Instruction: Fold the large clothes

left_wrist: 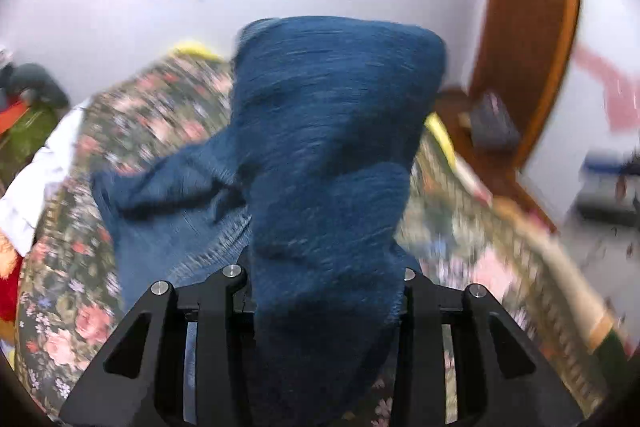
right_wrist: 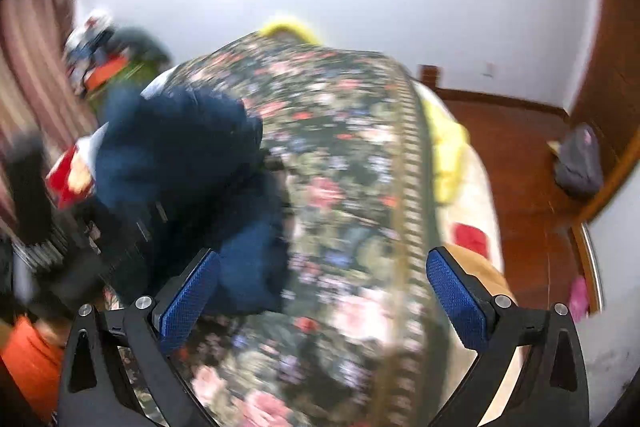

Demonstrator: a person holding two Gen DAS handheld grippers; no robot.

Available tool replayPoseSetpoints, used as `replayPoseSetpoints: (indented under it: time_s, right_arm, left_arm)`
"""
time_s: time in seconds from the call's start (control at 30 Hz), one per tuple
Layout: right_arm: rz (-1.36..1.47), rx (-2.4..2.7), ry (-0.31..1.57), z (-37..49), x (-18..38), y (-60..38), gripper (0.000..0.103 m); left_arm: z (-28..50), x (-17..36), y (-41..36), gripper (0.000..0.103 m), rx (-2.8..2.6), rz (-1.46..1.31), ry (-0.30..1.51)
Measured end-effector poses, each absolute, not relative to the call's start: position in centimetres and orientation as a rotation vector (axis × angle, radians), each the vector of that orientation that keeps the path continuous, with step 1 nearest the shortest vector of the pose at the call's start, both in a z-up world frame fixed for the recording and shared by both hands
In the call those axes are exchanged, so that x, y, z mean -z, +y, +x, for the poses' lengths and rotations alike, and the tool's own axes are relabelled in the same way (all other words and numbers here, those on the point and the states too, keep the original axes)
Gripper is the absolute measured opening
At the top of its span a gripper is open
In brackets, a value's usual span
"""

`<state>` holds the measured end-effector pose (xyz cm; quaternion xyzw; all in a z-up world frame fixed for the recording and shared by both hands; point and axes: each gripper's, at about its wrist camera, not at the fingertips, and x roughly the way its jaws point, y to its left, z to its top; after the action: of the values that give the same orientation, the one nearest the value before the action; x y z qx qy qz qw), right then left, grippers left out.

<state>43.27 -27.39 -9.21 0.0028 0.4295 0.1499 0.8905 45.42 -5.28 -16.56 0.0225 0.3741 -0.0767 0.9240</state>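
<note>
A blue knit garment (left_wrist: 328,147) fills the middle of the left wrist view. My left gripper (left_wrist: 324,291) is shut on it and lifts it above the bed; the cloth drapes over the fingers and hides the tips. Part of it trails down to the left onto the floral bedspread (left_wrist: 132,131). In the right wrist view the same blue garment (right_wrist: 188,163) hangs at the left over the floral bedspread (right_wrist: 352,163). My right gripper (right_wrist: 320,291) is open and empty, with blue pads (right_wrist: 188,299) wide apart above the bed. Both views are motion-blurred.
A pile of clothes (right_wrist: 112,59) lies at the far left of the bed by a striped curtain (right_wrist: 28,67). A yellow blanket (right_wrist: 448,155) edges the bed's right side. A wooden floor (right_wrist: 520,163), a grey bag (right_wrist: 580,163) and a wooden door frame (left_wrist: 532,27) are at the right.
</note>
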Motion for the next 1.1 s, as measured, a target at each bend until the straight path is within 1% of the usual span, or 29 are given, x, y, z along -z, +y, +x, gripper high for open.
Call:
replayPoseSetpoints:
  time_s: [0.07,0.2,0.4,0.43,0.47,0.53,0.57,0.67,0.8,0.9,1.0,1.1]
  right_arm:
    - [0.055,-0.308,0.906,42.9,9.1,-29.4,0.103]
    - [0.045,-0.311,0.915,42.3,9.5,-30.3,0.103]
    - [0.039,-0.36,0.905,41.3,9.4,-29.3,0.103]
    - [0.039,-0.37,0.902,41.2,9.3,-29.0,0.103]
    - [0.038,-0.375,0.9,41.1,9.2,-28.8,0.103]
    - [0.029,-0.389,0.893,40.9,8.6,-28.2,0.103]
    - [0.026,-0.393,0.887,40.8,8.3,-28.0,0.103]
    - [0.031,-0.426,0.875,40.7,7.2,-27.2,0.103]
    - [0.055,-0.473,0.878,40.9,6.5,-25.4,0.103]
    - [0.052,-0.515,0.887,41.5,6.5,-23.1,0.103]
    - [0.021,-0.546,0.913,42.6,7.6,-19.8,0.103]
    - [0.004,-0.547,0.969,44.3,9.8,-17.5,0.103]
  left_arm:
    - [45.2,17.9,-6.1,0.035,0.161,0.095,0.811]
    - [44.4,17.5,-6.2,0.035,0.203,0.145,0.842]
    - [42.7,17.7,-6.5,0.044,0.221,0.195,0.894]
    - [42.5,17.7,-6.5,0.052,0.222,0.181,0.907]
    - [42.3,17.5,-6.5,0.062,0.237,0.163,0.918]
    - [41.6,16.8,-6.2,0.072,0.281,0.105,0.928]
    - [41.1,16.2,-5.9,0.073,0.304,0.072,0.931]
    - [40.0,14.7,-4.5,0.073,0.323,-0.004,0.94]
    - [38.3,12.5,-1.0,0.073,0.286,-0.11,0.897]
    - [37.5,11.4,1.8,0.074,0.209,-0.14,0.858]
    - [38.0,12.0,4.2,0.074,0.1,-0.099,0.86]
    - [39.0,14.4,6.2,0.074,0.046,-0.127,0.92]
